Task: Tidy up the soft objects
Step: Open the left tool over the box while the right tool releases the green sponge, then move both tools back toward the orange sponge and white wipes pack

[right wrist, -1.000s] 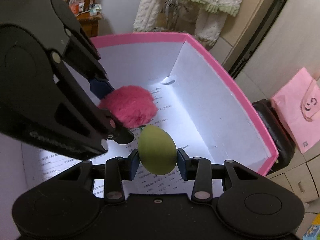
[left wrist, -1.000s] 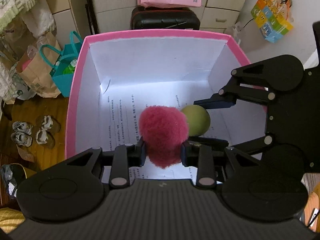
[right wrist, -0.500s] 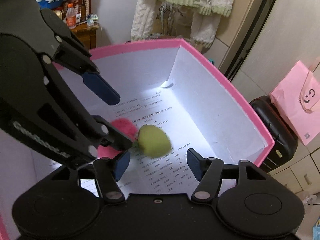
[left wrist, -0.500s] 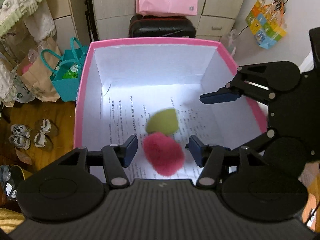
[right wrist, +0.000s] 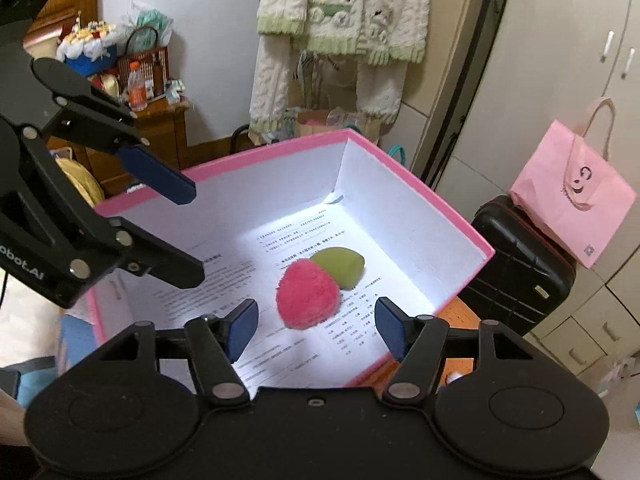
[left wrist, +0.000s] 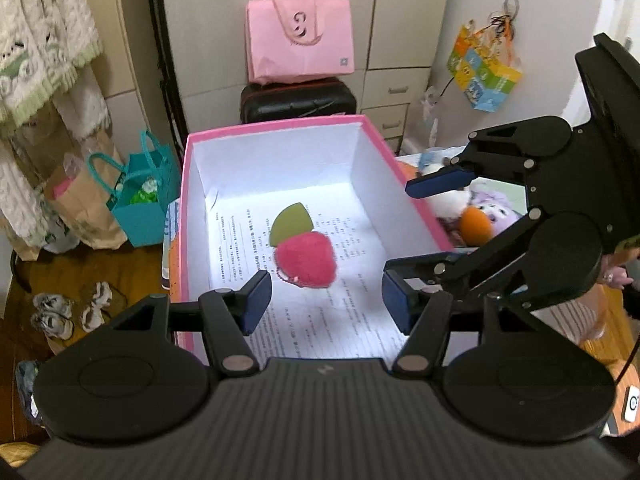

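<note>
Pink box (left wrist: 185, 216) holds a red fuzzy ball (left wrist: 306, 258) touching a green ball (left wrist: 291, 220) on printed paper (left wrist: 320, 320). Left gripper (left wrist: 326, 300) and right gripper (right wrist: 316, 326) jaws opening, nothing between them. Pink bag (left wrist: 300, 40) sits on a black suitcase (left wrist: 298, 102) behind.

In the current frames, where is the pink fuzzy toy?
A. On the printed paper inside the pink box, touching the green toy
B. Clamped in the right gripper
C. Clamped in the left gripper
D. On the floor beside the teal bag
A: the pink fuzzy toy lies on the printed paper inside the pink box, against the green toy, with neither gripper's pads on it.
</note>
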Tool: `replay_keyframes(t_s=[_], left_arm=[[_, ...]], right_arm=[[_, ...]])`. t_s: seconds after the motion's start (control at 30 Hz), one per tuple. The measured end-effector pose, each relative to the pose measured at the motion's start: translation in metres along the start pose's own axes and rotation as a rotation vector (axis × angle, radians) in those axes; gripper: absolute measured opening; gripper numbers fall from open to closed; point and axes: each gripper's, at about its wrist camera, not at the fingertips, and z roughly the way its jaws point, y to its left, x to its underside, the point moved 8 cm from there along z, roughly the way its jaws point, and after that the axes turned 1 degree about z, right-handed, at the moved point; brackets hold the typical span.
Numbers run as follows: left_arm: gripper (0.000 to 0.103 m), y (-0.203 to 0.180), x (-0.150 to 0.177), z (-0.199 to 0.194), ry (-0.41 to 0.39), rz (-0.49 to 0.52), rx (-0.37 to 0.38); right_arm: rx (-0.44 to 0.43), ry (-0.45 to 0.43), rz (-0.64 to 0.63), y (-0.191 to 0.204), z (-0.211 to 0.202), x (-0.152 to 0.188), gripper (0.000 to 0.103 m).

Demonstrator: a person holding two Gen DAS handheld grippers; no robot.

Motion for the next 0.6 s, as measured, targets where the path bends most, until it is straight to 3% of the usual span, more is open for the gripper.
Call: replay_keyframes(t_s=[0.33, 0.6], left_arm=[[0.067, -0.039, 0.009, -0.037, -0.027, 0.055, 0.044], [0.067, -0.092, 0.022, -0.056, -0.045, 0.133, 0.123]], right_arm=[[0.034, -0.067, 0.039, 0.004, -0.068, 0.017, 0.071], [0.125, -0.138, 0.1, -0.017, -0.134, 0.063, 0.073]])
